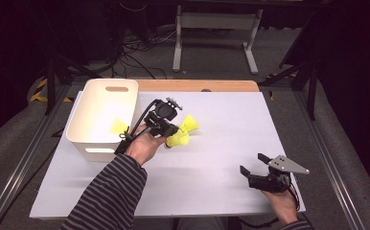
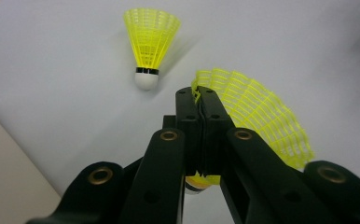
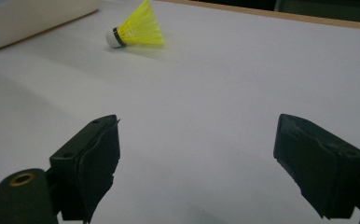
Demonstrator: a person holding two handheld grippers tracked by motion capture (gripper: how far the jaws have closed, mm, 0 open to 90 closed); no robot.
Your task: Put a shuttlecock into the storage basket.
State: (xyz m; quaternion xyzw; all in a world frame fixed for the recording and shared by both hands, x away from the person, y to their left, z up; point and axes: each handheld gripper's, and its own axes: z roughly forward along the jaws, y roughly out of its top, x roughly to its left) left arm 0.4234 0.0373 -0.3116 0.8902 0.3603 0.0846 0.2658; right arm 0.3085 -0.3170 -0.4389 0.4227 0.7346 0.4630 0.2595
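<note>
My left gripper (image 1: 172,130) (image 2: 200,100) is shut on the mesh skirt of a yellow shuttlecock (image 1: 178,140) (image 2: 262,121), just right of the white bin (image 1: 101,103). A second yellow shuttlecock (image 1: 190,123) (image 2: 148,44) (image 3: 136,29) with a white cork lies on the white table top (image 1: 221,120) just beyond the held one. A third yellow shuttlecock (image 1: 118,127) lies inside the bin. My right gripper (image 1: 252,163) (image 3: 197,144) stands open near the table's front right, with nothing between its jaws.
The bin's corner (image 2: 1,182) (image 3: 29,18) sits close to the left gripper. A wooden strip (image 1: 197,85) runs along the table's far edge. Metal frame legs (image 1: 216,28) and cables stand on the floor beyond.
</note>
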